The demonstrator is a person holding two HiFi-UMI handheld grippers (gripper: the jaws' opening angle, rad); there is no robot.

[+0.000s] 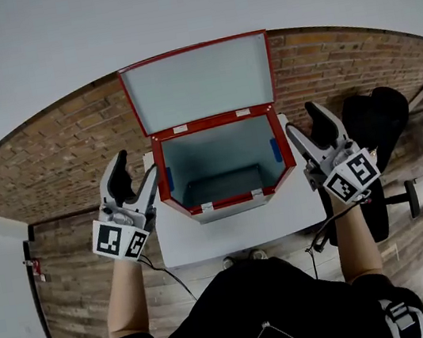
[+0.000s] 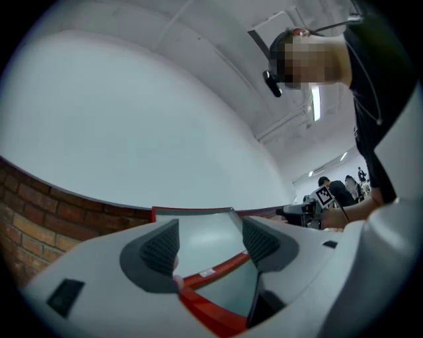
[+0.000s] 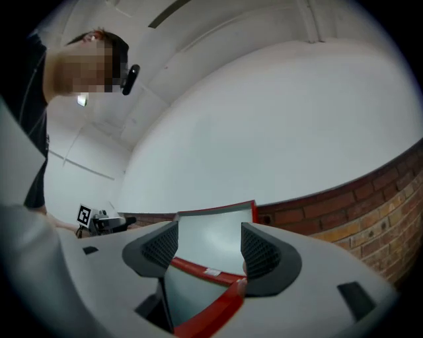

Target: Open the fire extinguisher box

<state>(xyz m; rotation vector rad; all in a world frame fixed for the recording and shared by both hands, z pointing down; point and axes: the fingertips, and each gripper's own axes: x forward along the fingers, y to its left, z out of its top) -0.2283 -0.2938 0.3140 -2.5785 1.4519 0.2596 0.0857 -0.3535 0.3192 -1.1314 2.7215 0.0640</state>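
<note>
Already open, the red metal fire extinguisher box with grey-blue inner walls (image 1: 231, 199) sits on a small white table (image 1: 232, 241) against the brown brick wall (image 1: 58, 162), dead ahead of us at 12 o'clock. Its flat red-framed lid (image 1: 199, 82) stands raised off the box's 12 o'clock edge, and the inside looks bare.

We hold the left gripper (image 1: 136, 175) just beside the box's 9 o'clock wall and the right gripper (image 1: 306, 131) just beside its 3 o'clock wall. Both sets of jaws are released and stand well apart. In each gripper view the red rim runs low between the ribbed dark pads (image 2: 162, 247), yet they clamp nothing that we can see.

By our reading the task is all but done, and the danger now lies in the leaving. A jaw pulled away carelessly could catch the rim and drag the box toward the table's 6 o'clock edge. A knock at either side could also rock the raised lid so that it drops shut again. We judge a clean outward retreat, toward 9 and 3 o'clock, the safer exit.
</note>
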